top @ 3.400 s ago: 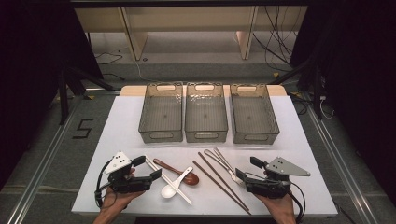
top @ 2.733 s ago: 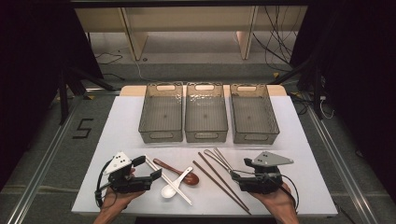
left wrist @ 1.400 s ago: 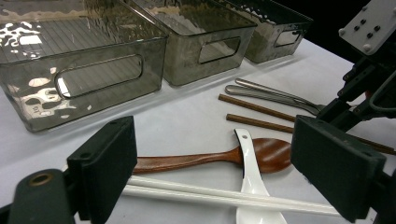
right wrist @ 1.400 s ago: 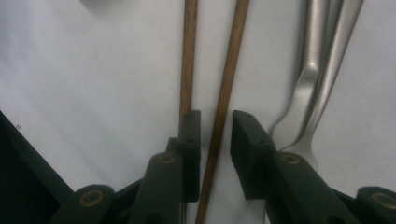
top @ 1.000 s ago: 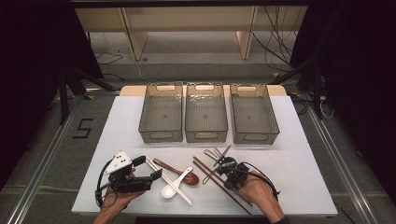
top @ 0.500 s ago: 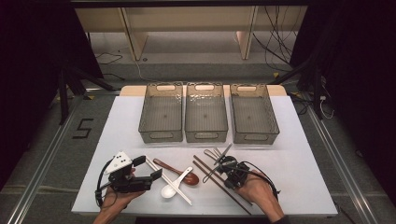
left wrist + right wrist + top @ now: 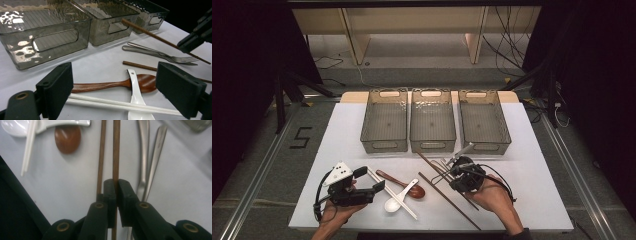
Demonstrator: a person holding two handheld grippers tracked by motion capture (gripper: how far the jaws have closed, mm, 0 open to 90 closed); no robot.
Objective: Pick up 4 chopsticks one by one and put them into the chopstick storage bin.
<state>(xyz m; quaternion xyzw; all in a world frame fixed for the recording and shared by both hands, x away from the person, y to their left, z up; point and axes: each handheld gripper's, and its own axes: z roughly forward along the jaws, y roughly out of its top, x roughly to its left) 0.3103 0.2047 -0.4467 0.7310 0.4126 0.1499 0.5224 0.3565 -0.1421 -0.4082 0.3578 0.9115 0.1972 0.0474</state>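
My right gripper (image 7: 453,173) (image 7: 115,182) is shut on a brown chopstick (image 7: 428,161) (image 7: 115,150), which is pinched between the pads and tilted up off the white table. In the left gripper view the held chopstick (image 7: 152,36) slants through the air toward the right gripper (image 7: 196,37). A second brown chopstick (image 7: 447,199) (image 7: 101,160) lies flat beside it. My left gripper (image 7: 371,179) (image 7: 117,85) rests open near the front left, with nothing gripped. It points at a wooden spoon (image 7: 105,86), a white spoon (image 7: 136,95) and white chopsticks (image 7: 112,105).
Three clear grey bins (image 7: 384,145) (image 7: 432,145) (image 7: 484,145) stand in a row at the back of the table. Two metal utensils, one of them a fork (image 7: 443,164) (image 7: 155,53), lie by the right gripper. The table's right side is bare (image 7: 532,170).
The right gripper came in from the front right to the brown chopsticks, shut on one, and has just risen with it. The left gripper has stayed put.
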